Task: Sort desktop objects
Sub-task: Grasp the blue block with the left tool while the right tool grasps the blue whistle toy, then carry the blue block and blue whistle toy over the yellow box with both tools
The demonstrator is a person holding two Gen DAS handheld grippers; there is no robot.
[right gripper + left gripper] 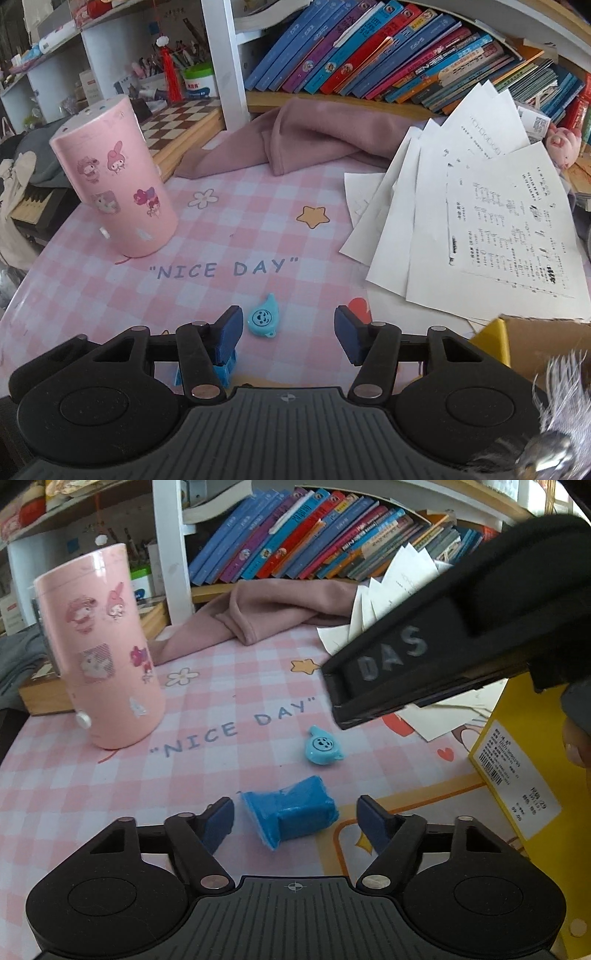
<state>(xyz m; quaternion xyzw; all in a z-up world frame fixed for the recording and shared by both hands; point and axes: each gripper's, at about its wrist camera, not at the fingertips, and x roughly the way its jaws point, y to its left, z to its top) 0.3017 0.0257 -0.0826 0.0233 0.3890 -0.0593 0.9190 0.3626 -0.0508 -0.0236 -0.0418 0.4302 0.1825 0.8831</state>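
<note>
Both open, the left gripper point(295, 819) should centre on the blue block point(291, 810) at lower centre before closing, while the right gripper point(288, 332) stays clear.

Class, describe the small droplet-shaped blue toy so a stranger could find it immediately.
Find "NICE DAY" printed on the pink checked desk mat. Just below it lies the droplet toy, pale blue with a face on top, unlike the darker, boxy blue object nearby.

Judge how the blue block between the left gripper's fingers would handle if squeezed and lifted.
The blue block looks small, so probably light. Its wrinkled, uneven surface suggests something soft that may dent. It lies on its side between the open left gripper, flared end leftward, so it might pivot.
</note>
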